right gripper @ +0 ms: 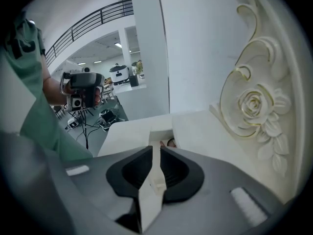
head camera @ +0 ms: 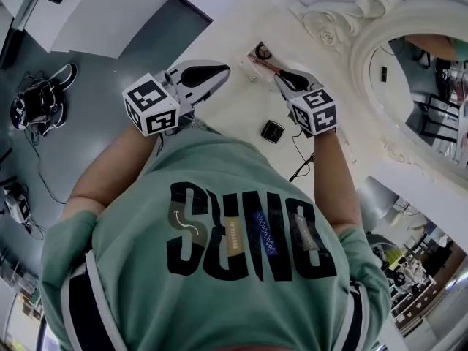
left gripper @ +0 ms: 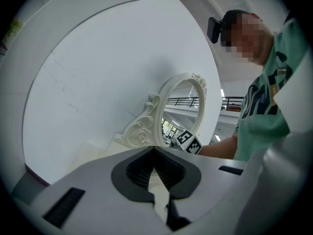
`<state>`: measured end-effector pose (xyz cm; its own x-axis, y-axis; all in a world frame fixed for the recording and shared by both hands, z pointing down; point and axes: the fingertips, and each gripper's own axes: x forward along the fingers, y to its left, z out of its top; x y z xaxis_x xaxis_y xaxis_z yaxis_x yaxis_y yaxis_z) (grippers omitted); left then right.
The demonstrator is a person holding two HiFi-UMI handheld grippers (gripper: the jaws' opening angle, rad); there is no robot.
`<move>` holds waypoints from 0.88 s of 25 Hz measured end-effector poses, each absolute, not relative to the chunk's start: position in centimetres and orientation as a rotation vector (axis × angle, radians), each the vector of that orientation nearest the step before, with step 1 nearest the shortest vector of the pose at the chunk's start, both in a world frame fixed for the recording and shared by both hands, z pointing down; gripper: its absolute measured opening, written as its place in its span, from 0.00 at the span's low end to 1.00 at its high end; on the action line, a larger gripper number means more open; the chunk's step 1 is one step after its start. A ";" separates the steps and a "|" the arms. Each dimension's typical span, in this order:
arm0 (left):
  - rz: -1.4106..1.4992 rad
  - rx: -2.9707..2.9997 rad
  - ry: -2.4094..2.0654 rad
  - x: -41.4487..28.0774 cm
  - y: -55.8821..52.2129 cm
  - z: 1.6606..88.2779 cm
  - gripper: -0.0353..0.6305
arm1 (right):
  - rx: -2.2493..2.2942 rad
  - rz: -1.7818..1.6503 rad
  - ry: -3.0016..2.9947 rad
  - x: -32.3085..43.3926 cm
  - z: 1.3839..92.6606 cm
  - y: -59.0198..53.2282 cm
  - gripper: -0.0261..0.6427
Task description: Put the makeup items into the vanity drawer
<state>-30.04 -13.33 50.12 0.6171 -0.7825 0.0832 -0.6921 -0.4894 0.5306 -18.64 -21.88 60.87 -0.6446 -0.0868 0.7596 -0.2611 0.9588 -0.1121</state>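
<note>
On the grey floor [head camera: 95,64] at the far left of the head view lie tangled cables and dark devices [head camera: 36,101]. The left gripper [head camera: 216,73] hovers over the left edge of the cream vanity top [head camera: 234,112]. In its own view its jaws are clenched, the pads meeting at their tips with nothing between them [left gripper: 155,154].

Just right of it, at the back of the vanity top, the vanity drawer [head camera: 257,58] stands open. The makeup items [head camera: 265,63] lie inside it: a dark ring-shaped piece and a pinkish stick, too small to name more closely. The right gripper view shows the same opening [right gripper: 159,133] just beyond the jaw tips, with a glimpse of the contents [right gripper: 168,142].

Near the front edge of the vanity top sits a small black square case [head camera: 273,131], with a thin black cable [head camera: 298,168] beside it.

The right gripper [head camera: 281,79] hangs over the vanity top just right of the drawer. Its jaws are closed to a narrow slit and grasp nothing [right gripper: 155,151].

At the far right rises the oval mirror with its ornate carved white frame [head camera: 362,46], a carved rose [right gripper: 254,104] on it close to the right gripper.
</note>
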 end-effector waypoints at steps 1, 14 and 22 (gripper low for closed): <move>-0.227 2.331 -1.146 -29.7 -13.5 49.8 0.05 | 0.259 0.274 -2.285 -18.2 60.1 -21.8 0.13; -0.194 2.562 -0.977 -16.8 -16.1 42.1 0.05 | 0.643 0.470 -2.715 -2.0 44.8 -20.9 0.12; -0.207 2.648 -0.853 -4.8 -16.6 37.6 0.05 | 1.000 0.522 -2.861 14.2 39.3 -18.9 0.06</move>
